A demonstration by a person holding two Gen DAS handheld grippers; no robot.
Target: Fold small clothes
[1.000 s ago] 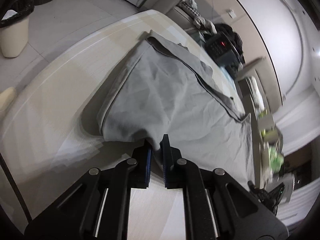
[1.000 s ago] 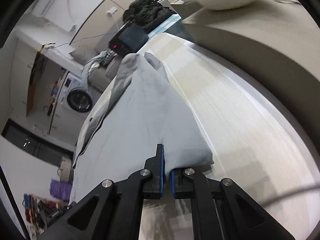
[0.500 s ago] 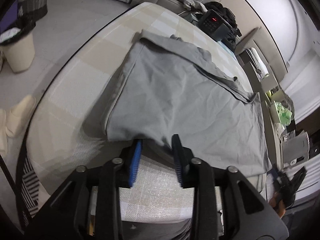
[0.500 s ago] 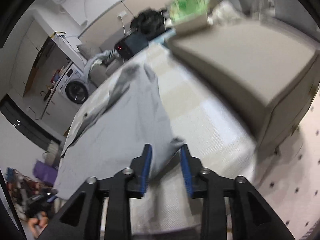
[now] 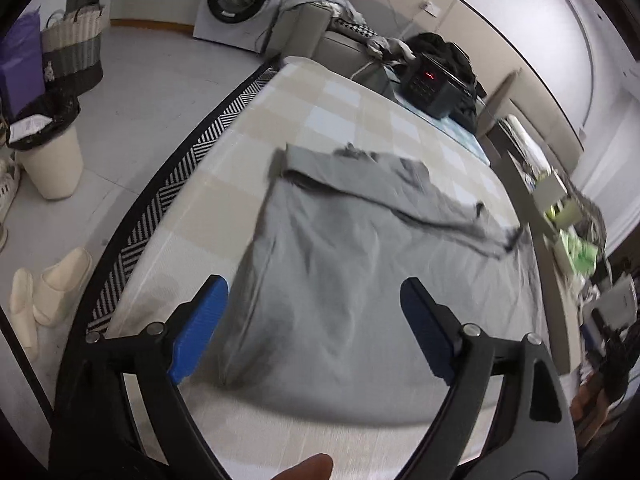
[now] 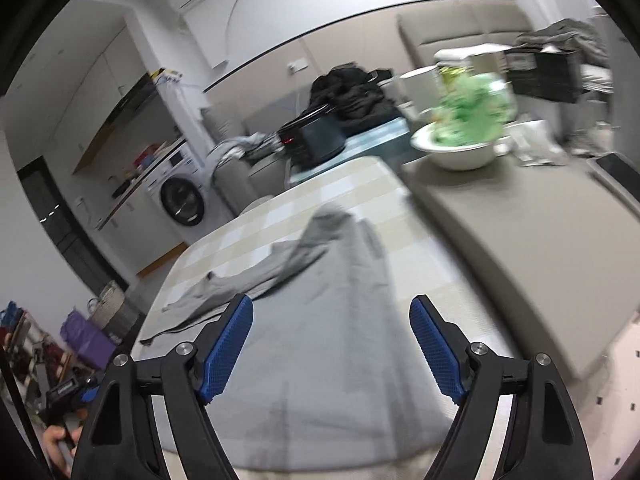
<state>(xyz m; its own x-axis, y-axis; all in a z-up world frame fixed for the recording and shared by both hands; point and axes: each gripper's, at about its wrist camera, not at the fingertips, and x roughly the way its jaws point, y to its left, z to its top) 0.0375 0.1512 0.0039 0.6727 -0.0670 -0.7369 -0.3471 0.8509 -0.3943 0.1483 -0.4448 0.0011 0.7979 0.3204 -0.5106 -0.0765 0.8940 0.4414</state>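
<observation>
Now the grey garment (image 5: 360, 280) lies flat on the checked worktop (image 5: 328, 108), released by both tools, its long axis running left to right across the near part of the surface in the left wrist view. A folded edge with a darker band (image 5: 400, 200) sits along its far side, slanting from far left toward the right, with a small flap (image 5: 352, 154) sticking out beyond it. The left gripper (image 5: 312, 312) has just been opening and hangs spread wide above the near left part of the cloth, nothing pinched between its blue pads (image 5: 198, 330). The right gripper (image 6: 332, 346) has likewise just been opening and hovers spread over the garment (image 6: 340, 320), nothing held. Beyond the far end of the worktop stands a dark appliance (image 5: 434, 84) with a red display
</observation>
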